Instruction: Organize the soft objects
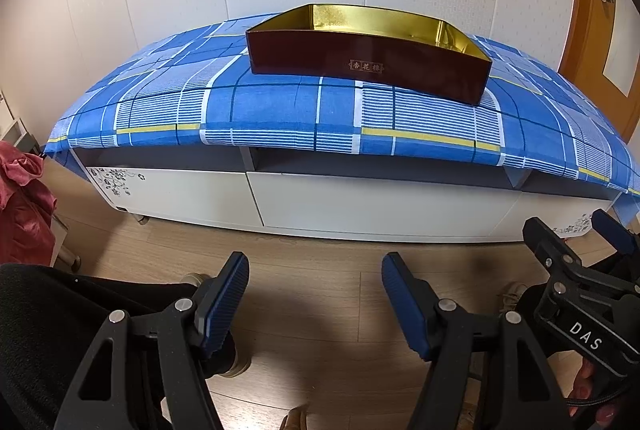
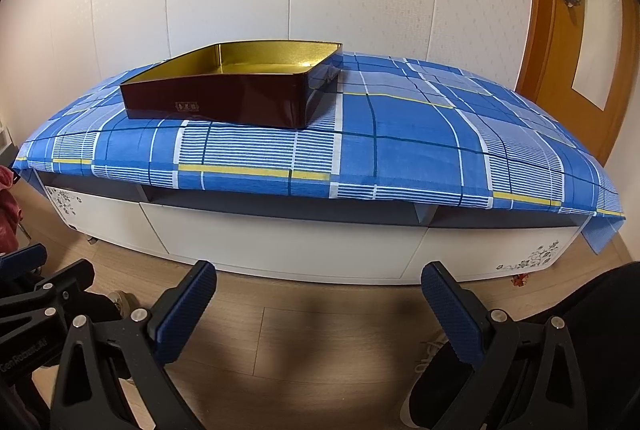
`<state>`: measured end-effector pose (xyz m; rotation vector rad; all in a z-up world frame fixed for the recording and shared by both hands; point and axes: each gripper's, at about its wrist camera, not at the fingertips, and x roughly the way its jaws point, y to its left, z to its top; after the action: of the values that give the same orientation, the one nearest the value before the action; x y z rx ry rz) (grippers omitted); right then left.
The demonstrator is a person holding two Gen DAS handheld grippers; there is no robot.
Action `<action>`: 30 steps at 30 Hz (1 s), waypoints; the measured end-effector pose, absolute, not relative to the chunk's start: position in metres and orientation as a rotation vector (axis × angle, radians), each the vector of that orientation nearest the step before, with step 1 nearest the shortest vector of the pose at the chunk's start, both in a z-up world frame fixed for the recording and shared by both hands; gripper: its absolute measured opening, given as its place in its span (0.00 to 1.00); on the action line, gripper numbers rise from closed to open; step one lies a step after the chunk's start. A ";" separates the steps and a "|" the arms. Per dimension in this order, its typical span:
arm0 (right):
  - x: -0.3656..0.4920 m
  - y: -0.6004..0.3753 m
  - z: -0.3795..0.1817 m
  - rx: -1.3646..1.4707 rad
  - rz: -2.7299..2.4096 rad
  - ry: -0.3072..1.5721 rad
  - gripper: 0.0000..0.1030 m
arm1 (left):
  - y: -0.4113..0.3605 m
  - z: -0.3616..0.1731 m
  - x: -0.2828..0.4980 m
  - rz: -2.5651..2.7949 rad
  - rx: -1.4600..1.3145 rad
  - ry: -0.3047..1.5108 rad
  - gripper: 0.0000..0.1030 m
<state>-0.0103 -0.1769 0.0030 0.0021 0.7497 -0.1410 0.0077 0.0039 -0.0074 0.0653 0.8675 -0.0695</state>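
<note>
While tilted floorward, both grippers agape.

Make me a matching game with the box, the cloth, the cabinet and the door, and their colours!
Things:
1. box
2. cloth
3. cabinet
4. door

Colours:
A. white with flower prints
B. orange-brown wood
C. dark red outside, gold inside
D. blue checks with yellow stripes

Pairs: 1-C, 2-D, 3-A, 4-B
</note>
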 end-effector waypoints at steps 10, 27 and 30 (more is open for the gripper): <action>-0.009 -0.176 0.002 0.005 -0.141 0.752 1.00 | 0.004 -0.008 0.007 -0.069 0.064 0.868 0.68; -0.007 -0.176 0.001 0.013 -0.141 0.763 1.00 | 0.003 -0.009 0.008 -0.071 0.066 0.872 0.68; -0.007 -0.176 0.001 0.013 -0.142 0.765 1.00 | 0.003 -0.009 0.008 -0.072 0.066 0.873 0.68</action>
<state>-0.0069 -0.1760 0.0006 0.0133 0.7652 -0.1417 0.0079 0.0033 -0.0089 0.0660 0.8728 -0.0716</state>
